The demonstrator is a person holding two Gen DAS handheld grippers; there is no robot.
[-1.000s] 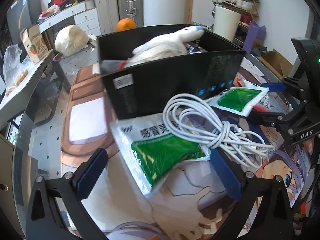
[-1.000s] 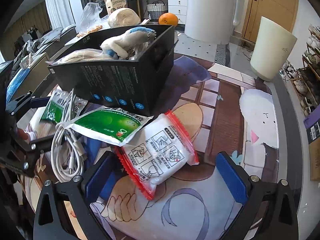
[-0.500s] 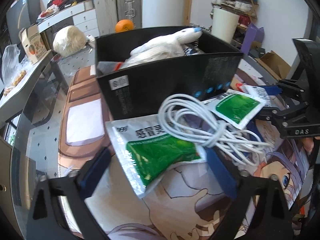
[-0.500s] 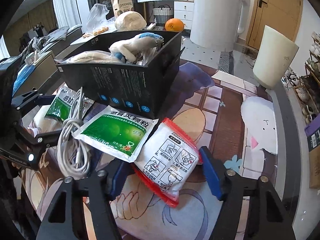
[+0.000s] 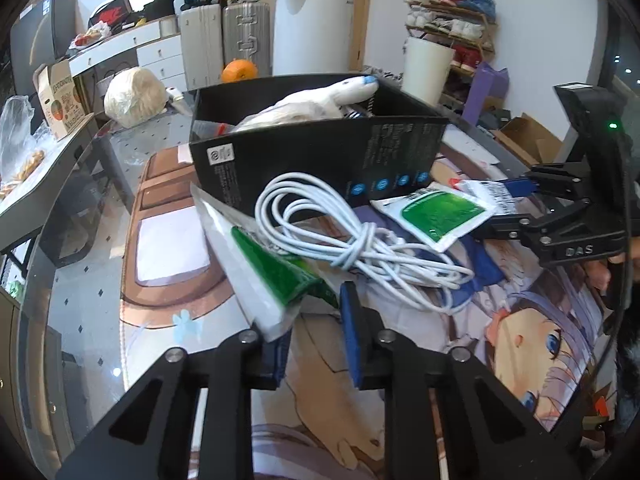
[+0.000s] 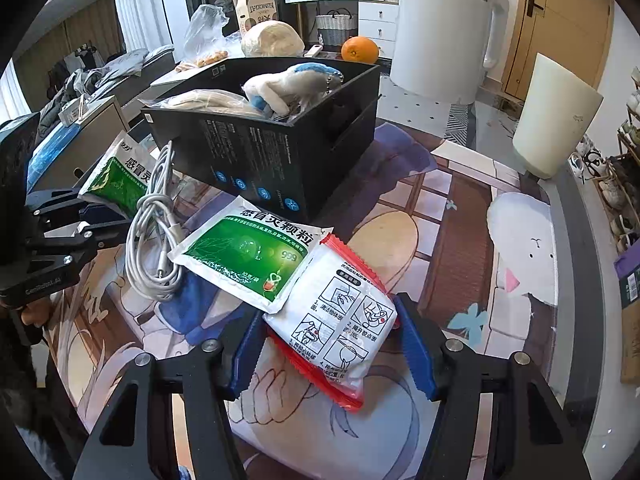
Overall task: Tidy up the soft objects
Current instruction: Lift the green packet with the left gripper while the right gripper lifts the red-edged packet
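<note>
My left gripper (image 5: 316, 340) is shut on a green and white sachet (image 5: 276, 272), which stands tilted on edge between the pads. My right gripper (image 6: 332, 348) is shut on a red-edged white pouch (image 6: 340, 328) lying on the mat. A second green sachet (image 6: 248, 252) lies beside the pouch and also shows in the left wrist view (image 5: 440, 212). A coiled white cable (image 5: 344, 232) lies between them. A black box (image 6: 272, 148) behind holds a white and blue plush toy (image 6: 288, 84).
A printed mat (image 6: 440, 208) covers the glass table. An orange (image 6: 360, 49), a white round bundle (image 6: 272, 40) and a large white kettle (image 6: 444, 28) stand behind the box. A white bin (image 6: 556, 116) stands off the table's right.
Both grippers have closed from wide open. The left one now pinches the green sachet and has lifted it on edge. The right one has closed onto the red-edged pouch.
</note>
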